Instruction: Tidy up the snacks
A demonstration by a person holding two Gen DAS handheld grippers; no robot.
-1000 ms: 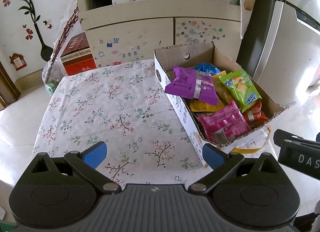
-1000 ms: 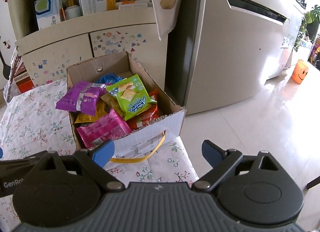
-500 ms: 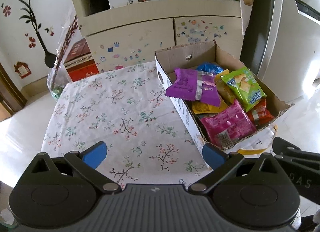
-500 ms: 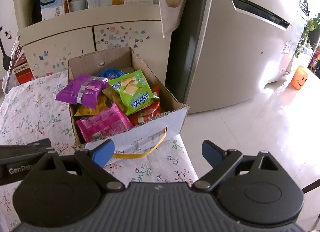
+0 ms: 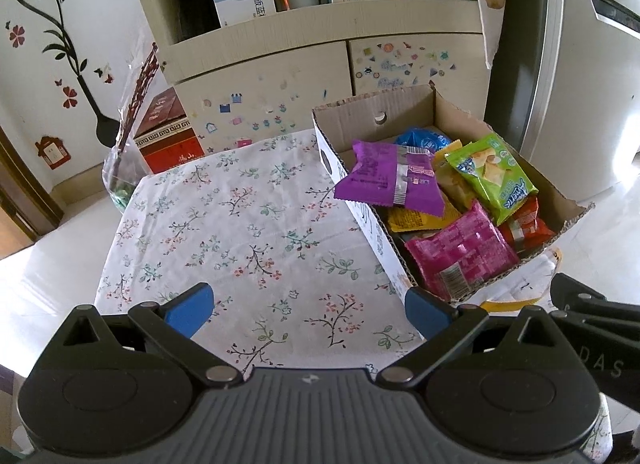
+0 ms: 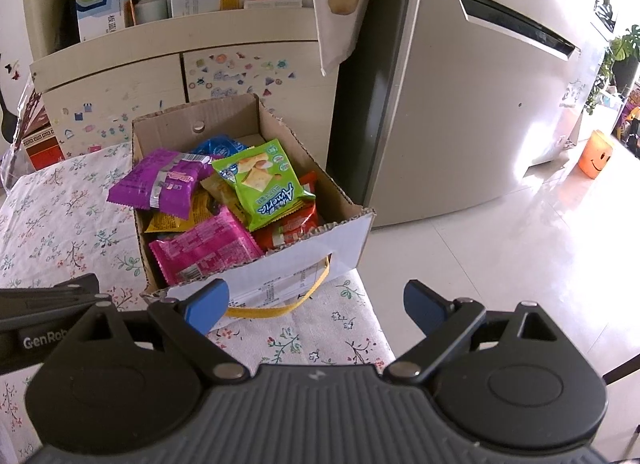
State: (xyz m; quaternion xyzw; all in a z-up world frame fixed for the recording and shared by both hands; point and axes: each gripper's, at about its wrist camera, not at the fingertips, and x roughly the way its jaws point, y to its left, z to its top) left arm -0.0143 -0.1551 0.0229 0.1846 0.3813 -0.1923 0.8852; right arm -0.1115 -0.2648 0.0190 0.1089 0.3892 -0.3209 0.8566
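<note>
While packets crowd the cardboard box (image 6: 352, 232), lower packets seem mostly buried.

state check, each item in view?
left gripper: open, empty
right gripper: open, empty
cardboard box: open-topped, full of snacks
purple packet: on top, overhanging the box's edge
green packet: on top, tilted
fridge: doors closed

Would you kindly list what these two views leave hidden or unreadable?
- Orange packet, left wrist view: mostly covered by the purple packet.
- Blue packet, right wrist view: mostly hidden behind the purple and green packet.
- Cardboard box floor: buried under snacks, both views.
- Label print on the box front: too small.
</note>
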